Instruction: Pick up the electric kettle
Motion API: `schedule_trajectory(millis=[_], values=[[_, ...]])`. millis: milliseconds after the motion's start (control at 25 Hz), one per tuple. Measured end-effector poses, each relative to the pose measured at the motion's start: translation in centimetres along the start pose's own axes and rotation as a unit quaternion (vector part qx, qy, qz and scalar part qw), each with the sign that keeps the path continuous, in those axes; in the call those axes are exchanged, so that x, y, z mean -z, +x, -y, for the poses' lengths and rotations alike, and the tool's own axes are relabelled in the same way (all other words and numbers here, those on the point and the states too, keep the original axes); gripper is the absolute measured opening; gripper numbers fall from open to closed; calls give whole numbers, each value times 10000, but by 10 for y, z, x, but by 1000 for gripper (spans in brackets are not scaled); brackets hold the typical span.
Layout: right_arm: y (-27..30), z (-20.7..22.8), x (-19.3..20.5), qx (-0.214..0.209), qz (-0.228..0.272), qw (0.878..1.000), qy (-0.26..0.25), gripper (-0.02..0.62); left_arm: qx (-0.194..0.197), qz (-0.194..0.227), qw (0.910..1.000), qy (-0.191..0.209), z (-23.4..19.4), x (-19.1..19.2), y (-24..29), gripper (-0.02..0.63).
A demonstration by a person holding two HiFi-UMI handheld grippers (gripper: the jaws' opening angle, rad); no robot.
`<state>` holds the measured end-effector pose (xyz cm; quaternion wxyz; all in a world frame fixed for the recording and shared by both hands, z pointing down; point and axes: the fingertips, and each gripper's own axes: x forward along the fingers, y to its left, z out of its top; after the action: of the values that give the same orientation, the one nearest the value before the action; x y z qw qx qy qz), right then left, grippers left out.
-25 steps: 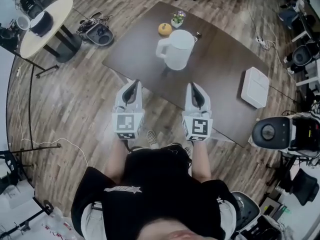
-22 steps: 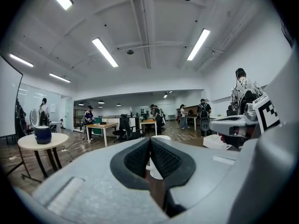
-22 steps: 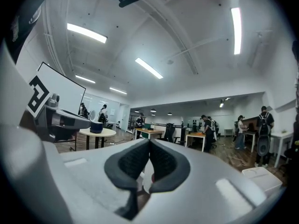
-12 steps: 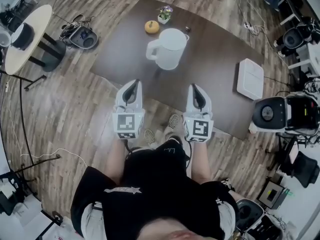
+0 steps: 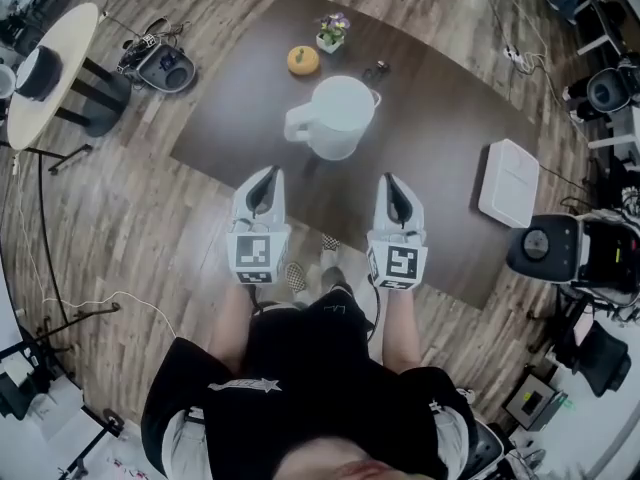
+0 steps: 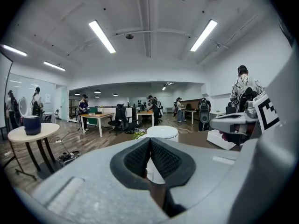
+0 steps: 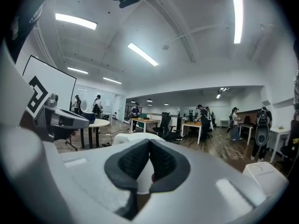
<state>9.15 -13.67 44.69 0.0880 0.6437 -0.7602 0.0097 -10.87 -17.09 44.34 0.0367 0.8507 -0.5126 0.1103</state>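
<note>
Kettle [image 5: 338, 116] nearer; orange ball [image 5: 303, 59], plant [image 5: 331, 31] beyond.

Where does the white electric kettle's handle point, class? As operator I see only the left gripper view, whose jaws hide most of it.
Observer: In the head view the white plastic electric kettle has its handle turned toward the left gripper.
Operator: Is the other gripper open?
Observer: No, the right gripper is shut, nothing between its jaws.
Operator: Anything beyond the kettle?
Observer: A small round orange object on the dark brown table.
</note>
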Motion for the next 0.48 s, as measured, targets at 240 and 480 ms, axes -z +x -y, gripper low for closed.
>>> schedule_trajectory(millis=[240,480], values=[[36,28,32,-263,-332,9991,82,5,-163,-382,9991,-113,11,25,43,11],[67,40,58,-365,-536,9979,52,5,-424,-803,9956,-215,-3,61,74,32]])
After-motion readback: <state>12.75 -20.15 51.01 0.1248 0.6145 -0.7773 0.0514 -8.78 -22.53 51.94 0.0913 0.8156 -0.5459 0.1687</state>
